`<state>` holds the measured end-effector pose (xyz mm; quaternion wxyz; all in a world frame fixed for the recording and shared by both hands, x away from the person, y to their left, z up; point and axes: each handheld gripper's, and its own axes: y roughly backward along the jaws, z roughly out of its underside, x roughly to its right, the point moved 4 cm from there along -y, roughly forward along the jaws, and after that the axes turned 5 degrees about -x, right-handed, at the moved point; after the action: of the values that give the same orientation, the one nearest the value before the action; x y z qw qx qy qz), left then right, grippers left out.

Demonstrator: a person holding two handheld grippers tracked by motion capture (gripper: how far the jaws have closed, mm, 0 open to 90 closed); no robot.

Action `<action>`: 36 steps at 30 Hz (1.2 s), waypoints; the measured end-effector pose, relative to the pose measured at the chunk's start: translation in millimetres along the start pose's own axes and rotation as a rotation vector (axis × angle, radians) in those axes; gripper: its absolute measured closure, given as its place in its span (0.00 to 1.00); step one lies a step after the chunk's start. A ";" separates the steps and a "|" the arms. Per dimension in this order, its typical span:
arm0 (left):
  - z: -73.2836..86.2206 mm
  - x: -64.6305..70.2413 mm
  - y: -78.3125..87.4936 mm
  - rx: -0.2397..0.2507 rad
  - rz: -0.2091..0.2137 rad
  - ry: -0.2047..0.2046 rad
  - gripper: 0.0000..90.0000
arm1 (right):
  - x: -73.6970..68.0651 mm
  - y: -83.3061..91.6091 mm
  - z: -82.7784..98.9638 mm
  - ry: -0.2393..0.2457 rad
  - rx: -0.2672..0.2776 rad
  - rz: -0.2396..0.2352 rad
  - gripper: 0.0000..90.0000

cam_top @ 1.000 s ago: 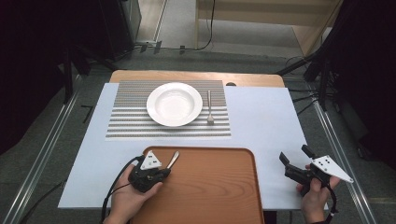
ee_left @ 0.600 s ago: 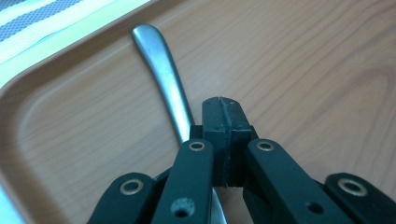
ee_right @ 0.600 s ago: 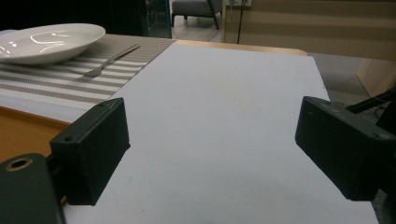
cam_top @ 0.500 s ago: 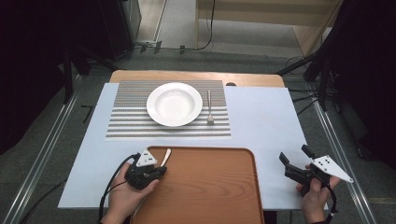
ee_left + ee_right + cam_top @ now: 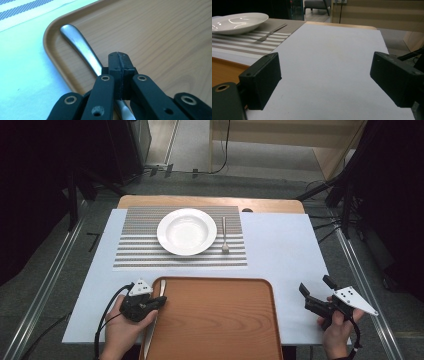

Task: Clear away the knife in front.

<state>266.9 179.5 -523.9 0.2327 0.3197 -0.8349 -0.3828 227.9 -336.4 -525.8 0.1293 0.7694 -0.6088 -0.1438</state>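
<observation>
The left tool (image 5: pixel 159 301) sits at the near-left corner of the wooden tray (image 5: pixel 220 320), with its jaws fully closed on a metal utensil (image 5: pixel 81 48). In the left gripper view, the two black pads meet with no gap, and the utensil's handle passes between them, extending away toward the tray's curved rim. The visible end of the handle lies close to the inside of that rim, over the tray floor. In the high view, the utensil appears as a thin silver strip along the tray's left edge; which kind of utensil it is cannot be determined.

The right tool (image 5: pixel 316 292) is positioned over the pale sheet on the surface (image 5: pixel 280 250), just right of the tray, jaws set wide with nothing between them.

At the far side, a white plate (image 5: pixel 187 231) rests on a striped placemat (image 5: pixel 140 245). A fork (image 5: pixel 224 236) lies on the mat just right of the plate.
</observation>
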 end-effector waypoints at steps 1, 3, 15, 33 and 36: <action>0.2 -0.5 0.3 0.002 0.001 0.001 1.00 | 0.0 0.0 0.0 0.000 0.000 0.000 0.10; 0.3 -0.9 0.3 0.005 0.003 0.003 1.00 | 0.0 0.0 0.0 0.000 0.000 0.000 0.10; 0.0 -12.8 17.3 0.134 0.072 0.045 0.86 | -0.1 -0.2 -0.1 -0.001 -0.001 -0.001 0.10; 2.1 -35.9 52.6 0.381 0.137 0.070 0.19 | -0.5 -0.8 -0.2 0.003 -0.004 -0.001 0.10; 2.8 -39.6 57.8 0.413 0.138 0.072 0.13 | -1.1 -0.4 -0.1 0.007 -0.002 0.001 0.10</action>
<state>271.7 238.1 -485.7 0.2174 0.3160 -0.9067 -0.1753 228.0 -335.2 -525.8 0.1323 0.7694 -0.6085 -0.1419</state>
